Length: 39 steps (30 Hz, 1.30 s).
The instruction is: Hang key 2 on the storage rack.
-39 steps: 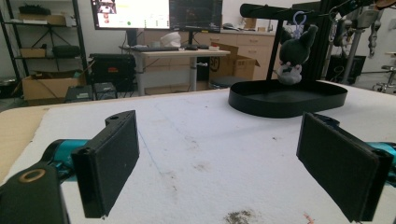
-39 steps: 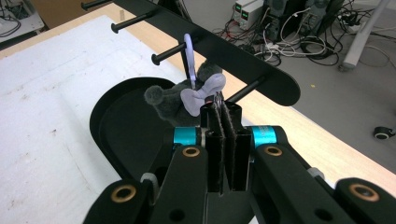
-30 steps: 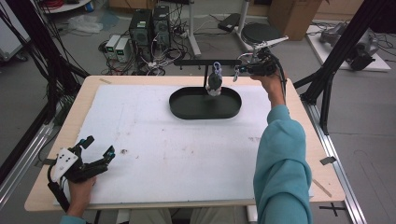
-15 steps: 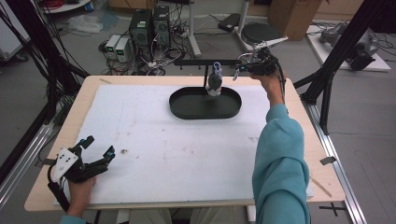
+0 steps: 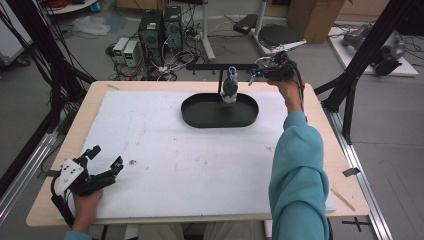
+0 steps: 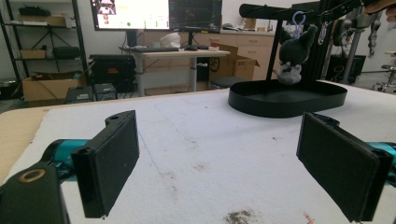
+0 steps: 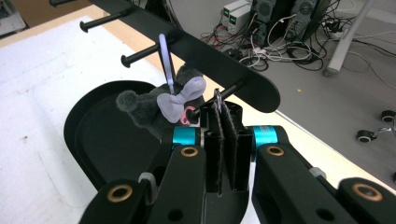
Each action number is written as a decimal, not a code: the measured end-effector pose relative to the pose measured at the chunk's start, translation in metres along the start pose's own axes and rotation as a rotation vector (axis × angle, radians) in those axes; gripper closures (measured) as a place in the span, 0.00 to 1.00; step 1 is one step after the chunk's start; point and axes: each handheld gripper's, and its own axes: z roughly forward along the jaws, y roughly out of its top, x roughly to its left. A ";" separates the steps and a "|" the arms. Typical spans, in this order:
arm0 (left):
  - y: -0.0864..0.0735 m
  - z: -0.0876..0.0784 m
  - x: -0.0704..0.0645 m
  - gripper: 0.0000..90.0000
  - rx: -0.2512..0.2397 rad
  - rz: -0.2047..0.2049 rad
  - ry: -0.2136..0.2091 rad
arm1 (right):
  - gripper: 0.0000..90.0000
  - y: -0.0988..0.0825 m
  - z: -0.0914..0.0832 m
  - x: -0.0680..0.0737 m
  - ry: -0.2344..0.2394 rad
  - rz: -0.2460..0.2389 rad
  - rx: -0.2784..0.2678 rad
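Nearest the person, the left tongs point(image 5: 102, 169) rest spread on the tabletop point(image 5: 165, 150), unmoved. Farther off, the right tongs point(image 7: 227, 122), unmoved too, pinch a silver keychain clip point(image 7: 217, 99) at a rack peg point(image 7: 215, 97), beside the hung plush keychain point(image 5: 229, 89) above the black tray point(image 5: 200, 117); hanging seems unfinished.

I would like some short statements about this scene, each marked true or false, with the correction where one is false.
1. The grey plush keychain hangs from a peg of the black rack. True.
2. The plush lies flat inside the black tray. False: it hangs above the tray.
3. The left gripper has its jaws open with nothing between them. True.
4. The right gripper has its jaws wide open. False: they are shut, pinching a thin metal ring at a peg.
5. The left gripper reaches into the tray. False: it rests at the near left of the table.
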 end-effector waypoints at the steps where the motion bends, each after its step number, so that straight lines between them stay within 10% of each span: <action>1: 0.000 0.000 0.000 0.15 0.000 0.002 -0.001 | 0.96 0.000 0.000 0.000 -0.002 -0.003 0.004; 11: 0.000 0.000 0.000 0.15 0.000 0.003 -0.002 | 0.85 -0.004 -0.008 -0.002 -0.015 -0.002 -0.006; 21: 0.000 0.000 0.000 0.15 0.002 0.003 -0.002 | 0.01 -0.013 -0.025 0.015 0.002 0.070 -0.044; 26: 0.000 -0.001 0.000 0.15 -0.005 0.002 0.000 | 0.01 -0.026 -0.056 0.034 0.042 0.065 -0.212; 39: 0.000 -0.001 0.000 0.15 -0.005 0.005 -0.001 | 0.01 -0.117 -0.101 0.090 0.009 0.023 -0.392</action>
